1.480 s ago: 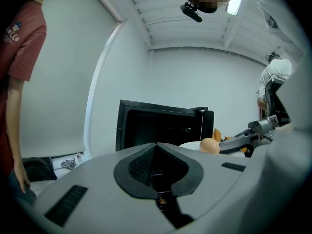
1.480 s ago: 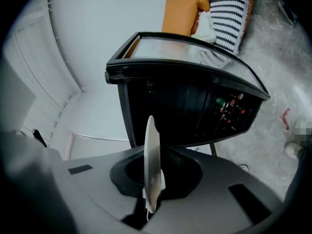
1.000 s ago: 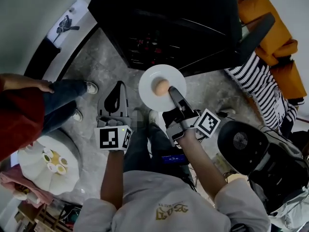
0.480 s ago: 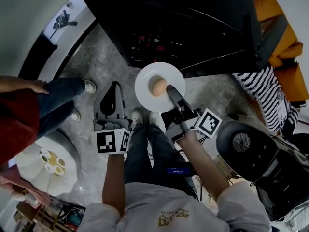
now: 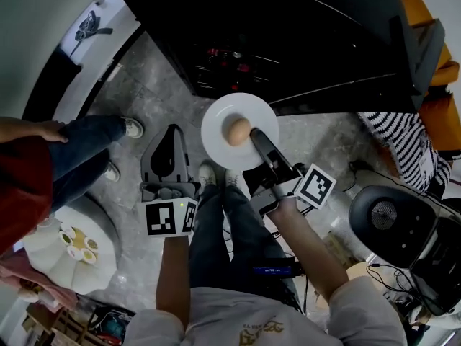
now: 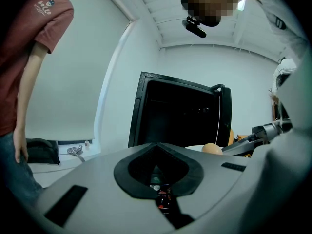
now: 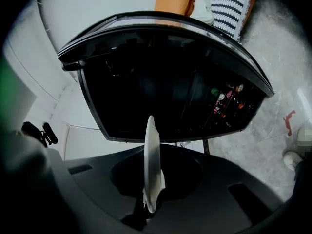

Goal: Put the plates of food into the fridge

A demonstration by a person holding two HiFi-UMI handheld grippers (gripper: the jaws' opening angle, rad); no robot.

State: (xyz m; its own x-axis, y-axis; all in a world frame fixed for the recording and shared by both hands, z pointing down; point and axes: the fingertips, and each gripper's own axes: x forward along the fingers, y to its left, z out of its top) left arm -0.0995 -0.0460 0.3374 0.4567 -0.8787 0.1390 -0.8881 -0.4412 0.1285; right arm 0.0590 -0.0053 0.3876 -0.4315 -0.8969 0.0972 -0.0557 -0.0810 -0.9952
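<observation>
A white plate (image 5: 225,114) bearing one round tan piece of food (image 5: 238,131) is held level in front of the black fridge (image 5: 288,34). My right gripper (image 5: 257,137) is shut on the plate's near rim. In the right gripper view the plate (image 7: 150,160) shows edge-on between the jaws of the right gripper (image 7: 148,204), with the fridge's dark inside and bottles (image 7: 228,100) beyond. My left gripper (image 5: 171,130) hangs left of the plate, shut and holding nothing. From the left gripper (image 6: 157,146) the fridge (image 6: 175,116) stands ahead, the food (image 6: 211,148) at right.
A person in a red top and jeans (image 5: 43,164) stands at the left, feet near the fridge's corner. A low white round table (image 5: 43,254) with small dishes is at lower left. An orange sofa (image 5: 441,110), striped fabric (image 5: 403,146) and a black round device (image 5: 385,215) lie right.
Both grippers have sunk a little, the plate still gripped and level. The fridge now fills more of the top of the head view.
</observation>
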